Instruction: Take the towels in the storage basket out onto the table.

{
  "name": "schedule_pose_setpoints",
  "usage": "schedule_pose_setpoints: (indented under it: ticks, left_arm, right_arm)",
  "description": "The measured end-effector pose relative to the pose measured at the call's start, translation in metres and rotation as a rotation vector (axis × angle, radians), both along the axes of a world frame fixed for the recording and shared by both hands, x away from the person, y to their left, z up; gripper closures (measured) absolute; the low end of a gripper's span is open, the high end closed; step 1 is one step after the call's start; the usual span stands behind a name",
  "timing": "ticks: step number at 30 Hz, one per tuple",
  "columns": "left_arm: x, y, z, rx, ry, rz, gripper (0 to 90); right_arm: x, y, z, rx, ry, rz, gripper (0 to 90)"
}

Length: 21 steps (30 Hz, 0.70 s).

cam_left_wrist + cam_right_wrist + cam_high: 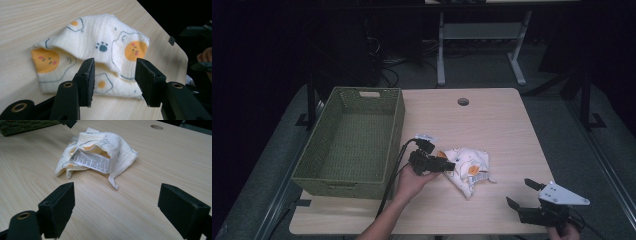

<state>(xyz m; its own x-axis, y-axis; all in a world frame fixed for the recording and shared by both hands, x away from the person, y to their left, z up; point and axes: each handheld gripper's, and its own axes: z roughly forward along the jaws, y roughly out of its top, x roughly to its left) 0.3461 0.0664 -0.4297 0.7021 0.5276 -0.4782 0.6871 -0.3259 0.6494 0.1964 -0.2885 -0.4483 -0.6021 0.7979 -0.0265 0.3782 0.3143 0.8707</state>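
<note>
A crumpled cream cloth [470, 167] printed with fried eggs and paw marks lies on the wooden table [492, 125], right of centre. My left gripper [449, 165] is at the cloth's left edge, open, its jaws standing either side of a fold of the cloth [100, 50] without closing on it. My right gripper [522, 194] sits near the table's front right corner, open wide and holding nothing, pointed at the cloth [96, 155], whose white care label [91, 161] faces it.
A green woven basket [398, 127] stands on the left part of the table, with nothing inside. A round cable hole [463, 101] is near the far edge. Desk legs and cables lie on the dark floor beyond.
</note>
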Motion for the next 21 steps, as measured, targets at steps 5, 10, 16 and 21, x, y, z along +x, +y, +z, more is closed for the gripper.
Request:
schedule_pose_setpoints:
  ticks: [5,10,16,21]
  left_arm:
    - [-0.011,0.007,0.001,-0.022,-0.022,-0.02,47.9]
    - [-0.024,0.013,0.004,-0.023,-0.058,-0.043,45.2]
    - [-0.039,0.016,0.009,-0.052,-0.066,-0.087,40.5]
    - [-0.046,0.019,0.004,-0.057,-0.068,-0.099,38.8]
  right_arm:
    - [0.0,0.0,0.0,-0.006,-0.005,0.002,13.8]
    - [0.0,0.001,0.0,-0.006,0.0,0.0,13.8]
    - [0.0,0.003,-0.001,-0.014,0.003,0.002,13.8]
    - [0.0,0.003,-0.003,-0.02,0.006,0.003,13.8]
